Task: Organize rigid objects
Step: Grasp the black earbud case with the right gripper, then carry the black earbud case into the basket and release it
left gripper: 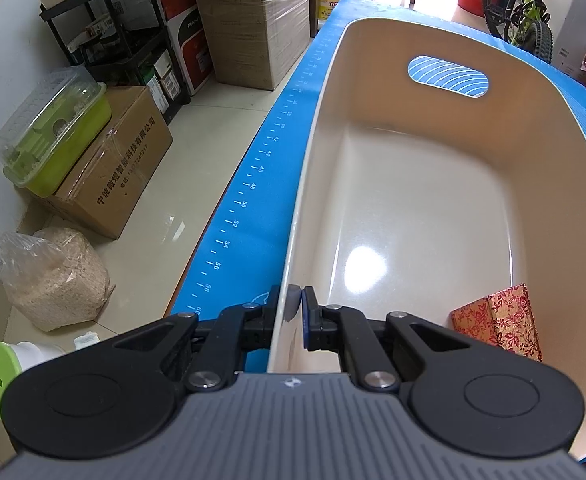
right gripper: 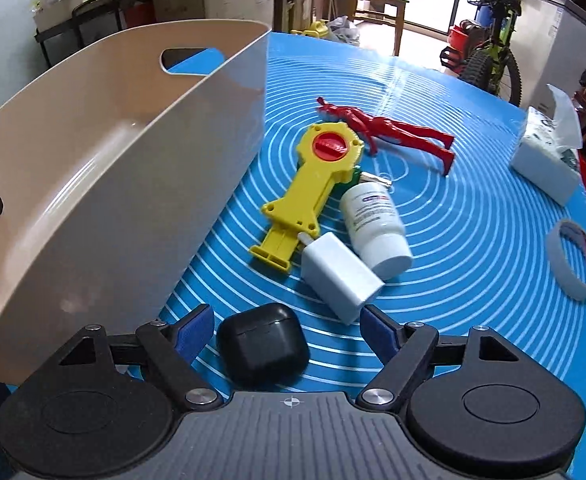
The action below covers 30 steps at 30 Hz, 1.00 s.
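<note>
My left gripper (left gripper: 297,300) is shut on the near left wall of the beige bin (left gripper: 317,128), one pad on each side of the rim. A red floral box (left gripper: 501,324) lies in the bin's near right corner. In the right wrist view, my right gripper (right gripper: 285,316) stands open low over the blue mat (right gripper: 473,240). A black earbud case (right gripper: 263,344) sits between its fingers, with a gap to each pad. Just beyond lie a white charger (right gripper: 341,276), a white bottle (right gripper: 377,228) on its side, a yellow toy (right gripper: 313,188) and a red figure (right gripper: 389,126).
The bin (right gripper: 113,160) stands close to the left of the right gripper. A tape roll (right gripper: 573,264) and a tissue pack (right gripper: 545,160) sit near the mat's right edge. Left of the table, boxes (left gripper: 109,176) and a bag (left gripper: 57,276) stand on the floor.
</note>
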Each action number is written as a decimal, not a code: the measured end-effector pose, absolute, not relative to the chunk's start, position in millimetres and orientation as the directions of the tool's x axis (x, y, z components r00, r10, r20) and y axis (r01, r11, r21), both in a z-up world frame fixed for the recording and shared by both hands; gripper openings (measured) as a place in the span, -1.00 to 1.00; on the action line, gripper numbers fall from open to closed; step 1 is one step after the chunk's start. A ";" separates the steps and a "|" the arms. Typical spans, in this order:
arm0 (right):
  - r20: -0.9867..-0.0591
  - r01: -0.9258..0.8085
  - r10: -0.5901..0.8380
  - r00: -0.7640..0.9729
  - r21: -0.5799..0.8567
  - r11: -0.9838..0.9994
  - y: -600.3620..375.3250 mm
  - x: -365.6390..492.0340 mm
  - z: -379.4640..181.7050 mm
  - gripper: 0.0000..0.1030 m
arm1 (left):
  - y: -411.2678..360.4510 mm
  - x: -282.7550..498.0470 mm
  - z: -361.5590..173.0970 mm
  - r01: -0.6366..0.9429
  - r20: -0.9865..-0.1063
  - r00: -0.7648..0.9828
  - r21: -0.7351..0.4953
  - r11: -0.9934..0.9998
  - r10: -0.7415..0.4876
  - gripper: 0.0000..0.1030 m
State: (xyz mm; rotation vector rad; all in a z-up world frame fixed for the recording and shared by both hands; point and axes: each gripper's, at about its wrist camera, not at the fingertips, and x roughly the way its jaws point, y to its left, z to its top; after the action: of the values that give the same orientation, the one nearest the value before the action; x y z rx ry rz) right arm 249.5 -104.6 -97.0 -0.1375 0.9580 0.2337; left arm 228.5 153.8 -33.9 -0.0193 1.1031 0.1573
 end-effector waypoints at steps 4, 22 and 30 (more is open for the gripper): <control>-0.822 -0.267 0.128 0.555 -0.031 0.963 -100.8 248.7 -104.2 0.61 | 153.8 228.4 -33.8 -0.136 -0.890 0.440 0.062 0.989 0.117 -0.77; -0.804 -0.274 0.154 0.575 -0.012 0.962 -104.0 237.8 -106.1 0.05 | 153.8 227.7 -34.6 -0.136 -0.891 0.440 0.063 0.989 0.117 -0.77; -0.776 -0.216 0.152 0.613 0.021 0.976 -117.0 230.3 -85.0 0.05 | 154.6 227.4 -34.3 -0.136 -0.891 0.439 0.061 0.989 0.116 -0.77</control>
State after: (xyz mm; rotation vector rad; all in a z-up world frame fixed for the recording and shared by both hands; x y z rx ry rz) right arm 230.3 -117.0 -85.0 -0.0773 0.8867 0.2120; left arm 227.4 154.6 -34.3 -0.0205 1.1057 0.1564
